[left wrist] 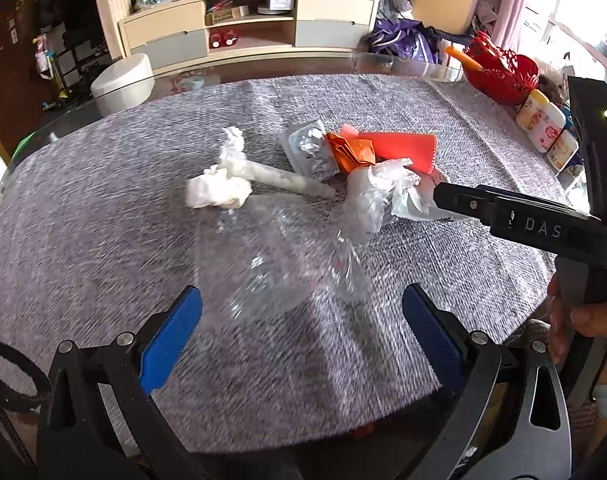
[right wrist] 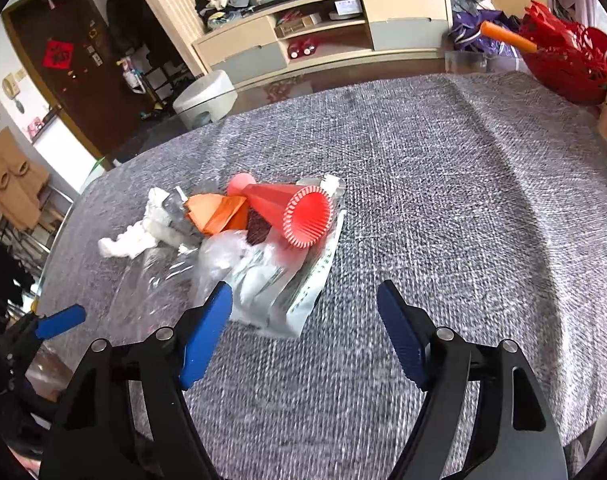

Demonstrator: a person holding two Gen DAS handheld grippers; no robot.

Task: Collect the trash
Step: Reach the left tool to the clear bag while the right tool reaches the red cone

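A heap of trash lies on the grey-clothed table: a white tissue wad, a silver blister pack, folded orange paper, crumpled clear plastic and a flat clear bag. My left gripper hangs open just above the near end of the clear bag, holding nothing. In the right wrist view, a red fluted paper cup lies on its side on a white packet. My right gripper is open over that packet's near edge, its pads clear of it. The right gripper's tip reaches the heap from the right.
A red openwork basket and small jars stand at the table's far right edge. A hand holds the right gripper's handle. Beyond the table are a white stool and a low cabinet.
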